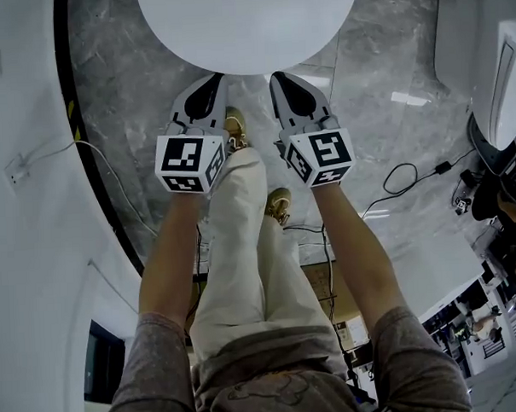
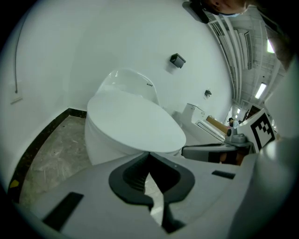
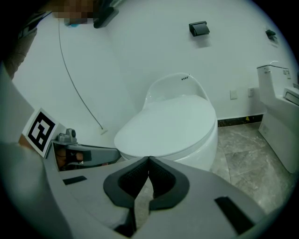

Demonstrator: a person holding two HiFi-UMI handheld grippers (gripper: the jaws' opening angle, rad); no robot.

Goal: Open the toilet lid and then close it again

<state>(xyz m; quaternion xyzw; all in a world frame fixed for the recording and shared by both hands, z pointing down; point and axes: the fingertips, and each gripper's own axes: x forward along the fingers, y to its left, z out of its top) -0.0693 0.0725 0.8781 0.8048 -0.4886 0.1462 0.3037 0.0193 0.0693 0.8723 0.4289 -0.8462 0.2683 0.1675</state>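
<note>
Jaws on both tools are pressed together with nothing between them. From the head view, the left gripper point(image 1: 212, 85) and the right gripper point(image 1: 280, 80) sit side by side just short of the near rim of the toilet lid point(image 1: 250, 22). The lid lies down flat and closed above the marble floor point(image 1: 125, 87), and the person's shoes point(image 1: 235, 129) stand just short of it too. From the left gripper view, the lid fills the middle, with its front edge just beyond the closed tips and the right tool alongside. From the right gripper view, that front edge overhangs the bowl point(image 3: 212, 140) slightly, just past the tips. I'd judge the lid a stiff, smooth, fairly light plastic shell hinged at the back and too slippery to pinch. The overhanging front lip looks like the place to hook under and lift, then lower gently so it does not slam.
</note>
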